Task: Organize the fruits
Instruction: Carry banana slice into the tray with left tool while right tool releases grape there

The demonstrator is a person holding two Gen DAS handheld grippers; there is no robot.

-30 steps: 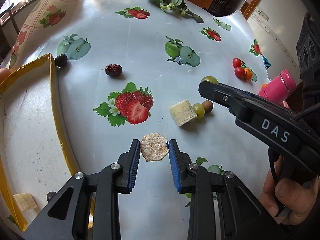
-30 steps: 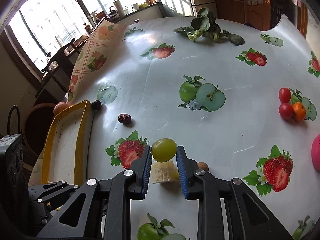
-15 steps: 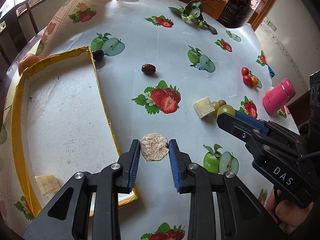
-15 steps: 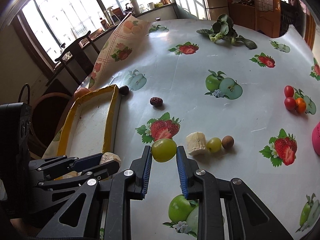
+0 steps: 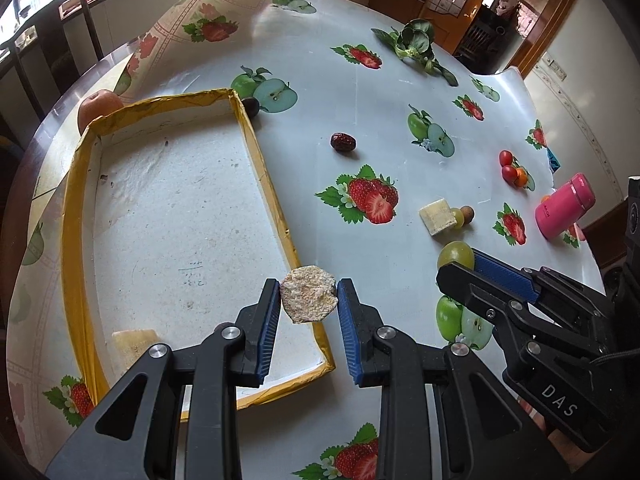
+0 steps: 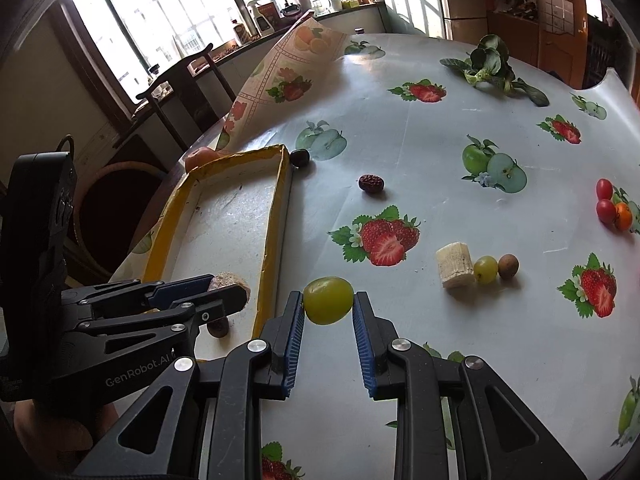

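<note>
Left wrist view: the left gripper has its jaws closed on a rough, tan, round slice, carried above the near right corner of the yellow-rimmed tray. Inside the tray, near its front left corner, lies a pale yellowish piece. From the right wrist view a small brown fruit also shows in the tray, below the left gripper.

To the right of the tray, the right gripper holds a large green grape between its jaws, lifted clear of the tabletop. In the right wrist view the same grape sits pinched between the blue pads of the right gripper, just right of the tray's right rim.

Further right of the tray, on the fruit-printed cloth, a cut banana chunk, a smaller green grape and a small brown round fruit lie in a row, touching or nearly so. A wrinkled dark red date rests beyond the tray's far right corner, and a dark plum-like fruit sits right against that corner. An orange-red fruit lies behind the tray's far left corner. Well to the right of the tray are two red cherry tomatoes and a small orange fruit, a pink bottle on its side, and, at the far side, a leafy green vegetable.
</note>
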